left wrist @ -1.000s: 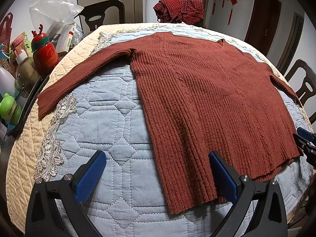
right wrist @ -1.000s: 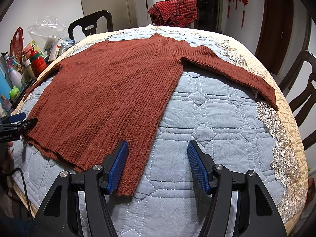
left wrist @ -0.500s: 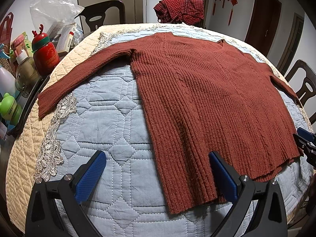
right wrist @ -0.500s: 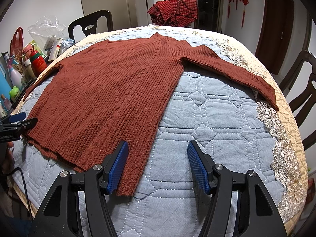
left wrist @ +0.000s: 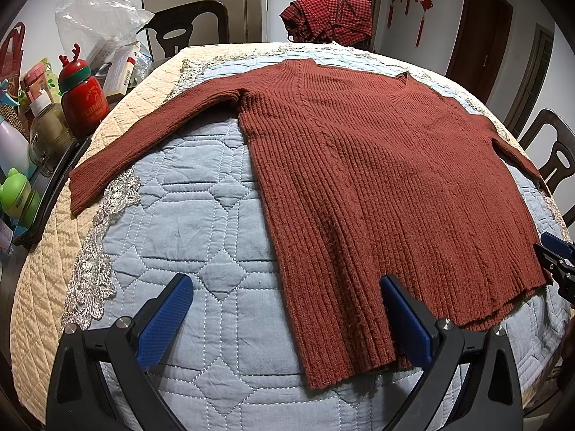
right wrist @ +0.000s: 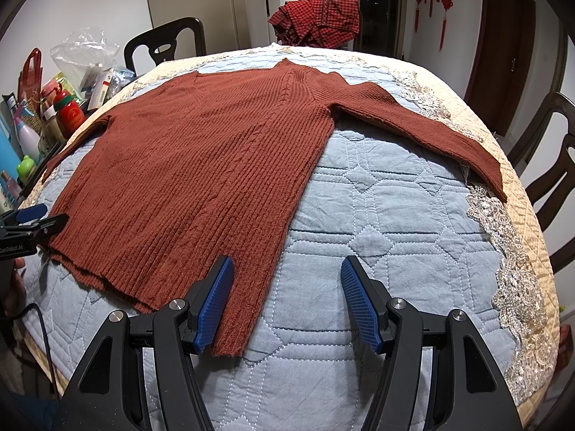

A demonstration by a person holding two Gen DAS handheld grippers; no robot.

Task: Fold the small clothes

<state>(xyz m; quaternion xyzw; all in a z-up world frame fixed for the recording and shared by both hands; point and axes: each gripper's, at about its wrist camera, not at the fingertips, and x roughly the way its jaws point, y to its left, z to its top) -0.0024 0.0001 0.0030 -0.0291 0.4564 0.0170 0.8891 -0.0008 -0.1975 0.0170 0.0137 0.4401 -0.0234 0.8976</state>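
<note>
A rust-red ribbed knit sweater lies spread flat on a blue quilted cover, both sleeves stretched out to the sides; it also shows in the right wrist view. My left gripper is open and empty, hovering at the hem's left corner, its right finger over the knit. My right gripper is open and empty at the hem's right corner, its left finger over the knit. Each gripper shows at the edge of the other's view.
Bottles, a red reindeer flask, boxes and a plastic bag crowd the table's left side. A red checked garment lies bunched at the far edge. Dark chairs stand around the table. Lace trim borders the cover.
</note>
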